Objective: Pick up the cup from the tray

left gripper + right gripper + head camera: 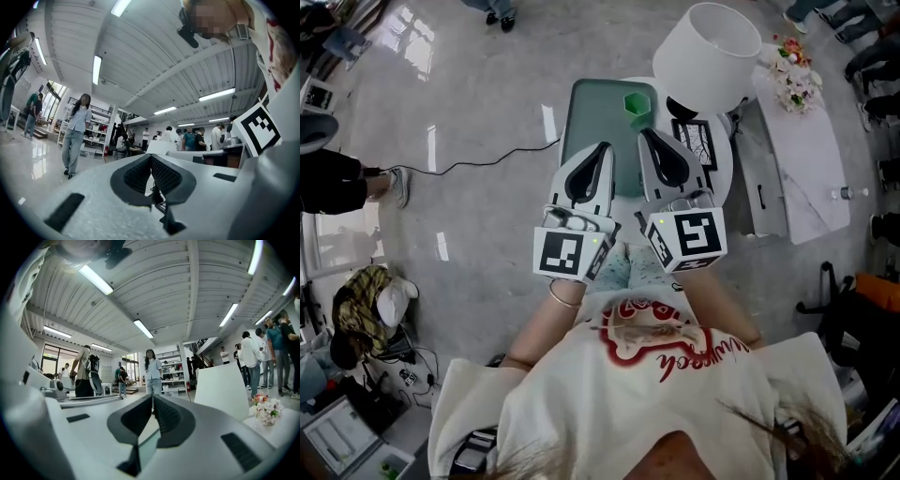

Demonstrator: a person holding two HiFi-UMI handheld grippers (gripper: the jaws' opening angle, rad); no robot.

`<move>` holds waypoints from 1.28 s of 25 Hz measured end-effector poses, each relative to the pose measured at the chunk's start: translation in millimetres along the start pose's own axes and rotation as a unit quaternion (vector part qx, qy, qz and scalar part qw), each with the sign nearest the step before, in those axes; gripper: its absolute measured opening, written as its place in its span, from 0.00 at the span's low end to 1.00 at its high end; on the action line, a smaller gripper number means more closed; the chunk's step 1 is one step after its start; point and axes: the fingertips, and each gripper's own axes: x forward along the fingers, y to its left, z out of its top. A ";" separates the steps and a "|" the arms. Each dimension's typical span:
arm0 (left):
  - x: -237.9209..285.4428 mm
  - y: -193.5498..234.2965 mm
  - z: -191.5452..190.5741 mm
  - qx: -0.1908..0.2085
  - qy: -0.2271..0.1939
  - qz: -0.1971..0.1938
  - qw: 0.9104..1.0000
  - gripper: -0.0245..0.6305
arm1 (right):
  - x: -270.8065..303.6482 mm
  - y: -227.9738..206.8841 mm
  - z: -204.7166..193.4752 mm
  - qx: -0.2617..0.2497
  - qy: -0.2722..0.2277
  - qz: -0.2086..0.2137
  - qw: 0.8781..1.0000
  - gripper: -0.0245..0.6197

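A small green cup stands at the far right corner of a grey-green tray on a round white table. I hold both grippers level over the near part of the tray, side by side. The left gripper is shut with nothing between its jaws; its tips are short of the cup and to the left. The right gripper is also shut and empty, its tips just below the cup in the head view. In both gripper views the jaws meet at the tip, left gripper and right gripper; the cup is hidden there.
A large white lampshade stands just right of the cup, also the lampshade. A framed picture lies on the round table. Flowers sit on a long white table at right. A black cable runs across the floor. People stand around.
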 end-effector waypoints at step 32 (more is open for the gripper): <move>-4.7 19.6 -104.9 -0.042 0.084 0.046 0.995 0.06 | 115.4 -99.0 -231.8 0.066 0.205 -0.032 0.976 0.47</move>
